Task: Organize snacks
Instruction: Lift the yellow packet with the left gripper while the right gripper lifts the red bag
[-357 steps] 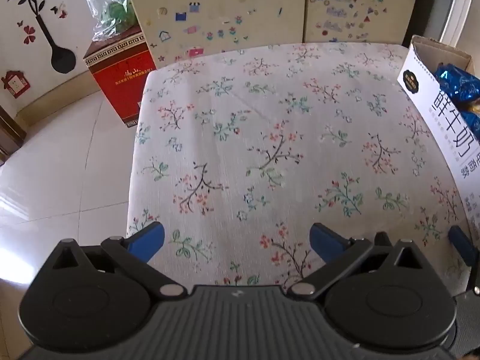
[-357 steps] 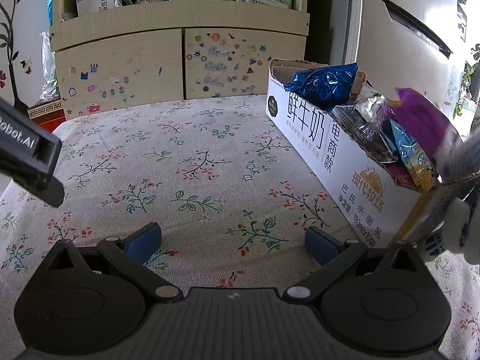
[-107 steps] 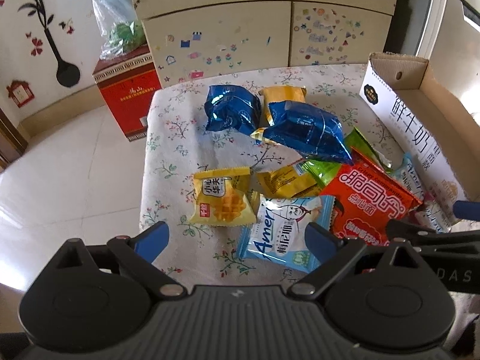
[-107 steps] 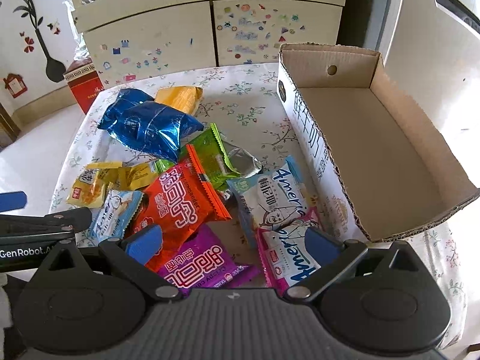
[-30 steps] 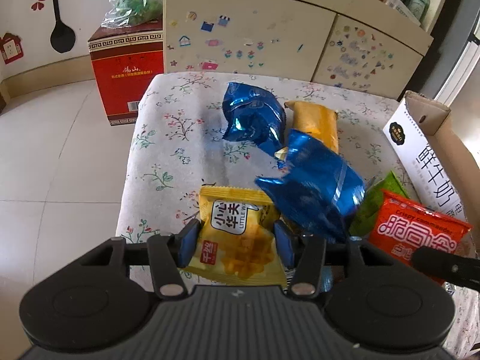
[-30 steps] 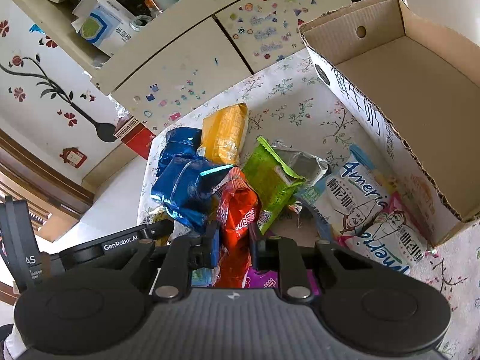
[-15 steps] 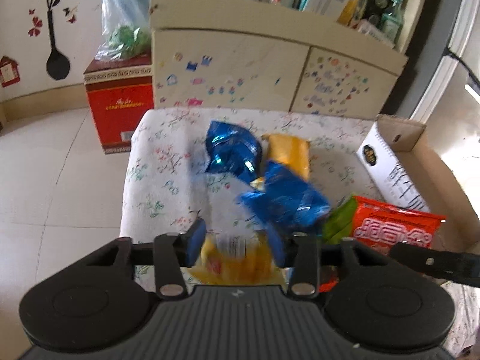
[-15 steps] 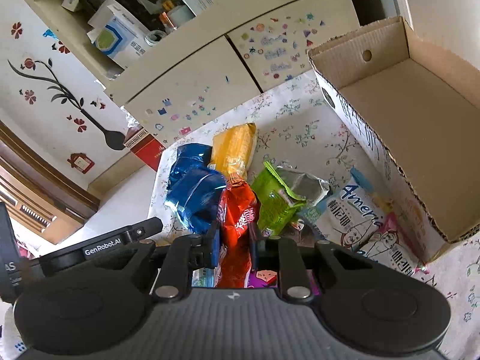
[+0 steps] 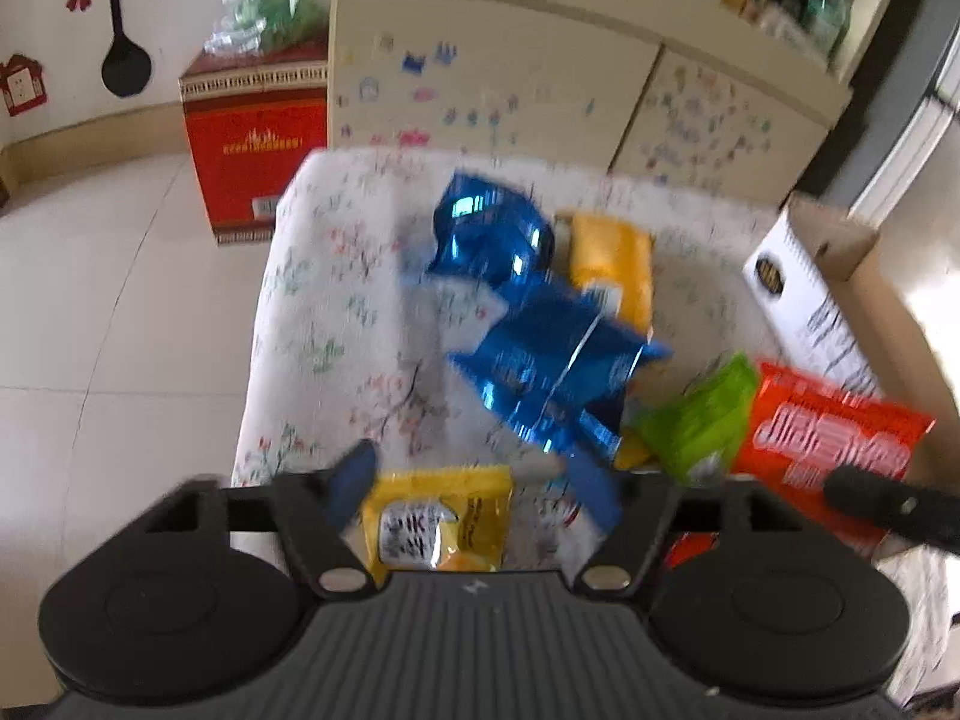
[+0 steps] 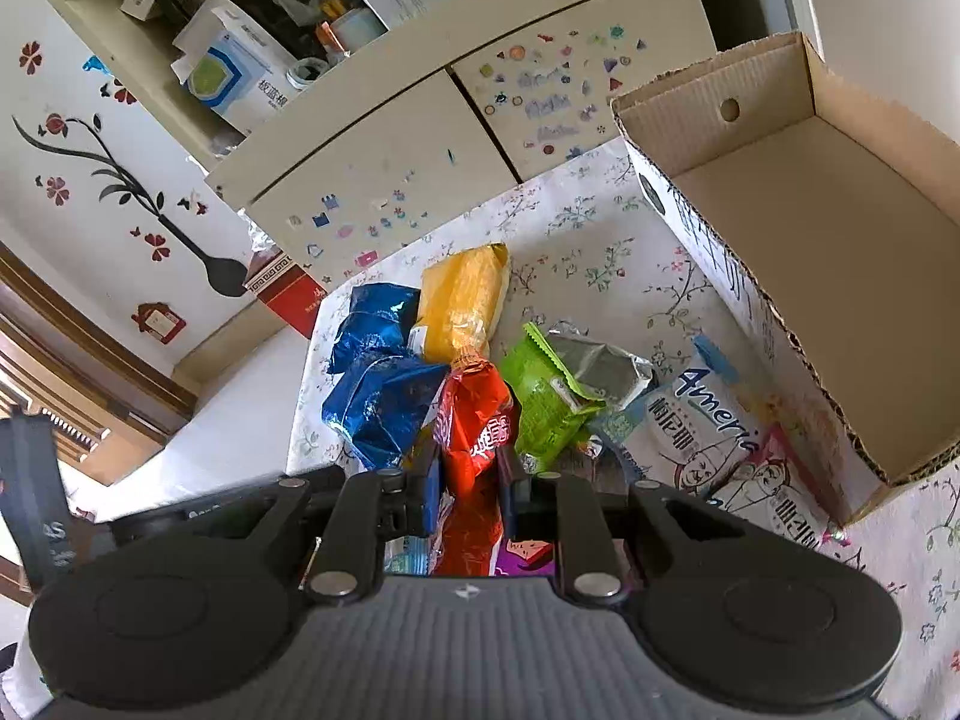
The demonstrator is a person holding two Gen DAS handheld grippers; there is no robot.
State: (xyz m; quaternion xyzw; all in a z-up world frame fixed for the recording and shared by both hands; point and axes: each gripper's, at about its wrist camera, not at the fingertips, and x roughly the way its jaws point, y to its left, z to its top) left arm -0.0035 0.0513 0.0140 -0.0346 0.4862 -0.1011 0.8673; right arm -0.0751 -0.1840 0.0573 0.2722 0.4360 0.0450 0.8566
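My left gripper (image 9: pixel 474 489) is lifted above the table with a small yellow waffle pack (image 9: pixel 441 519) between its fingers; the view is blurred and the fingers stand wider apart than the pack. My right gripper (image 10: pixel 468 471) is shut on a red-orange snack bag (image 10: pixel 474 420) and holds it up; the bag also shows in the left wrist view (image 9: pixel 828 438). The empty cardboard box (image 10: pixel 840 222) stands at the right. Blue foil bags (image 10: pixel 384 402), a yellow bag (image 10: pixel 462 300), a green bag (image 10: pixel 540 402) and white Ameria packs (image 10: pixel 690 420) lie on the floral table (image 10: pixel 600 252).
A sticker-covered cabinet (image 10: pixel 420 162) with cluttered shelves stands behind the table. A red carton (image 9: pixel 252 138) sits on the floor at the table's far left corner. The table's left edge drops to tiled floor (image 9: pixel 120 312).
Both grippers have risen with their snacks. The left gripper's fingers have spread and the yellow pack sits lower between them. The right gripper still pinches the red bag.
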